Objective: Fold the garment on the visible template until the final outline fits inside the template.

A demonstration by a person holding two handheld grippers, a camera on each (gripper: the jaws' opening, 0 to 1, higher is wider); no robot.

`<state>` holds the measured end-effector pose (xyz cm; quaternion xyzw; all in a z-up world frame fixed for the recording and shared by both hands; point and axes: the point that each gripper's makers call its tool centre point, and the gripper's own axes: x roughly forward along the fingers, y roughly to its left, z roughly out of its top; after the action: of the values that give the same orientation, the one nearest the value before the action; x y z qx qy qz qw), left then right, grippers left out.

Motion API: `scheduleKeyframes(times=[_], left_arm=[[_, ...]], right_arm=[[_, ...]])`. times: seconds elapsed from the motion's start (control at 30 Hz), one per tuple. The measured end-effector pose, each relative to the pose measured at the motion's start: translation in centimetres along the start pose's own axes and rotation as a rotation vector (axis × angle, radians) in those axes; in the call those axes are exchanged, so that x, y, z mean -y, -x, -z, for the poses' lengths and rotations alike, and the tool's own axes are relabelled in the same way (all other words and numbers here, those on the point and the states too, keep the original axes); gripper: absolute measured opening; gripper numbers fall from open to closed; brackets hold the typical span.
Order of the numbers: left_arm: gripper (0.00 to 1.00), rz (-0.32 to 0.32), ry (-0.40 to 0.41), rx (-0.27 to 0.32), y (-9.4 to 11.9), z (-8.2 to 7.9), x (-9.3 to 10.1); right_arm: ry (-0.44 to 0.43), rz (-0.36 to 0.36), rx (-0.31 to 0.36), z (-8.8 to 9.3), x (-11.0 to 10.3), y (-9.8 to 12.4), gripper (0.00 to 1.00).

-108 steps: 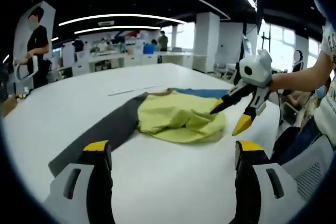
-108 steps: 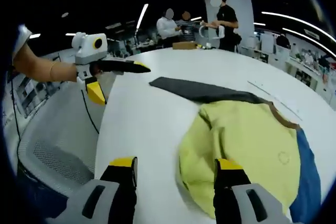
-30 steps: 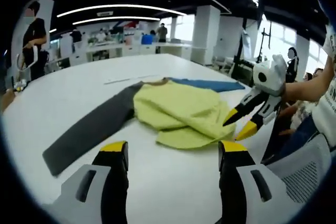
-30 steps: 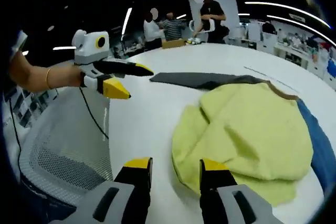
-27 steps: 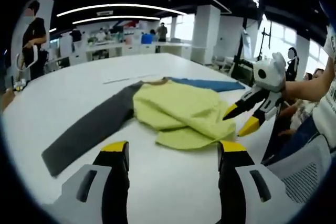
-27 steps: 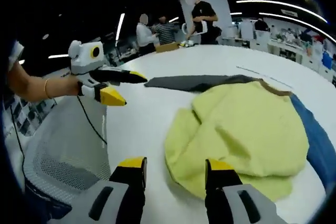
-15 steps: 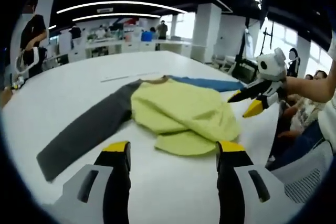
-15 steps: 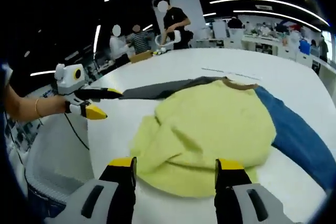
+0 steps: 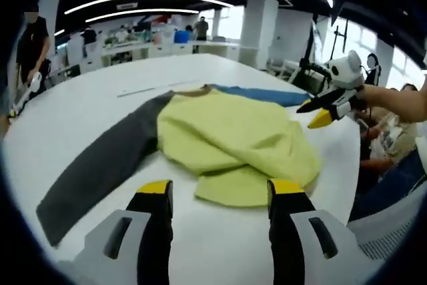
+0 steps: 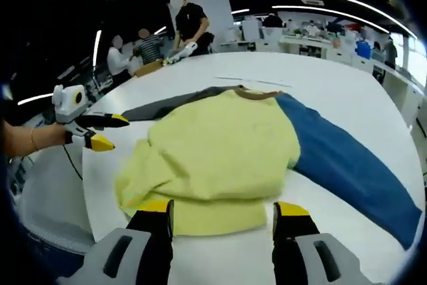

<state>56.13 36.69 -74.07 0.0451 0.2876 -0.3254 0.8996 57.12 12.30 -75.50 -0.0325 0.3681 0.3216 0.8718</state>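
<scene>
A garment with a yellow-green body (image 9: pixel 227 141), a grey sleeve (image 9: pixel 100 165) and a blue sleeve (image 9: pixel 260 95) lies rumpled on the white table (image 9: pixel 87 108), its hem folded up over the body. My left gripper (image 9: pixel 220 190) is open just short of the folded hem, empty. My right gripper (image 10: pixel 222 208) is open too, low over the near edge of the yellow body (image 10: pixel 213 148), with the blue sleeve (image 10: pixel 347 168) stretching right and the brown collar (image 10: pixel 253 93) at the far side. Each gripper appears in the other's view, held off the table edge: right gripper (image 9: pixel 312 114), left gripper (image 10: pixel 112 131).
A thin pale strip (image 10: pixel 257 83) lies on the table beyond the collar. Several people stand at the far end of the table (image 10: pixel 190 21). A mesh chair (image 9: pixel 393 225) sits by the near edge. Bare white table surrounds the garment.
Both hands have shifted: my right gripper has swung round toward the blue sleeve side and my left has come closer to the hem. The garment lies as it did.
</scene>
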Motion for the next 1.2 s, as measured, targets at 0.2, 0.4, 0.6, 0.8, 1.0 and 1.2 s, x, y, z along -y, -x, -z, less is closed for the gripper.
scheduleKeyframes(times=[0.2,0.4,0.6,0.8,1.0,1.2], left_arm=[[0.47,-0.015,-0.006,-0.031,-1.3,0.7,-0.9],[0.4,-0.029,-0.03,-0.065,-1.8,1.4,-1.7],[0.3,-0.042,-0.063,-0.087,-2.0,1.7,-1.8],[0.16,-0.084,-0.141,-0.126,-2.6,2.4,-2.2],[0.1,-0.075,-0.178,-0.141,-2.7,2.8,-1.9],[0.09,-0.074,-0.137,-0.142,-2.8,2.8,-2.0]], right_arm=[[-0.012,0.023,-0.032,1.0,1.2,-0.6,0.46],[0.025,0.039,-0.045,1.1,1.7,-1.0,0.36],[0.087,0.05,-0.072,1.5,1.9,-1.4,0.25],[0.101,0.052,-0.088,1.9,2.1,-1.6,0.17],[0.094,0.062,-0.105,2.2,2.7,-1.5,0.08],[0.093,0.068,-0.11,2.1,3.0,-1.6,0.04]])
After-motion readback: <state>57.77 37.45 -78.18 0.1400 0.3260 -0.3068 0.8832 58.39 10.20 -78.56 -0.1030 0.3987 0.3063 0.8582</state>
